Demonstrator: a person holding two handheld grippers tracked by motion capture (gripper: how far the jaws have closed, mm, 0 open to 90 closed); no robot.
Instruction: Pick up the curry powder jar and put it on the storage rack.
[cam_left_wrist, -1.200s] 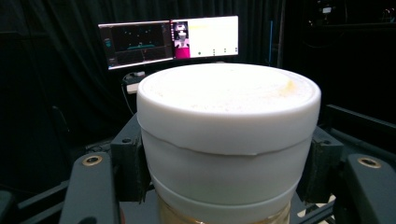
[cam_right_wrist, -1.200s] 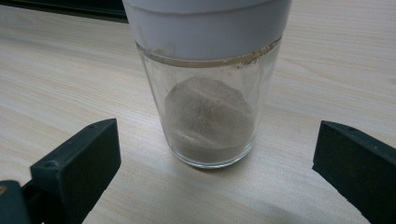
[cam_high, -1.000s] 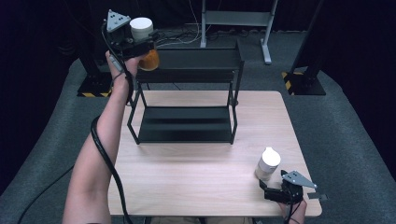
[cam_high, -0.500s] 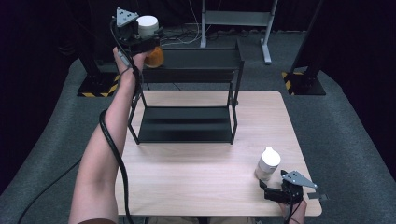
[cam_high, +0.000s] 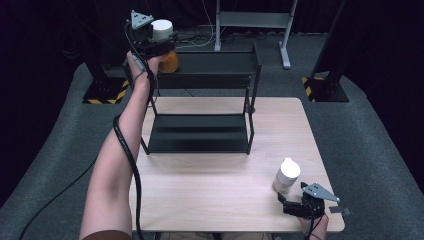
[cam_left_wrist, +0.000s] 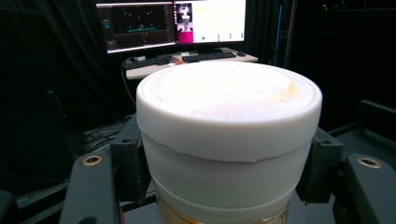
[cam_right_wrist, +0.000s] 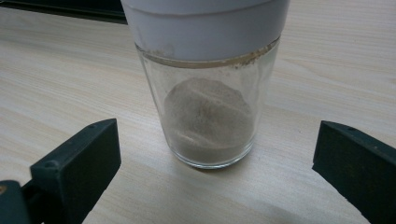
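A jar with a white lid (cam_high: 161, 30) and orange contents is held up at the top left corner of the black two-tier rack (cam_high: 200, 132). My left gripper (cam_high: 156, 46) is shut on it. In the left gripper view the pads (cam_left_wrist: 130, 168) press both sides of the white lid (cam_left_wrist: 229, 116). A second jar (cam_high: 286, 175), white-lidded glass with grey-brown powder, stands near the table's front right corner. My right gripper (cam_high: 292, 205) lies just in front of that jar, open. In the right gripper view that glass jar (cam_right_wrist: 210, 116) stands between and slightly ahead of the wide-apart fingers (cam_right_wrist: 84, 158), untouched.
The rack stands at the back middle of the wooden table (cam_high: 210, 195), with its top shelf (cam_high: 220, 62) and lower shelf bare. A metal stand (cam_high: 250, 20) is on the floor behind. Monitors (cam_left_wrist: 173, 23) glow on a desk beyond the table.
My left hand has carried the orange jar to the right, toward the rack's top shelf. The right gripper and the powder jar have not moved.
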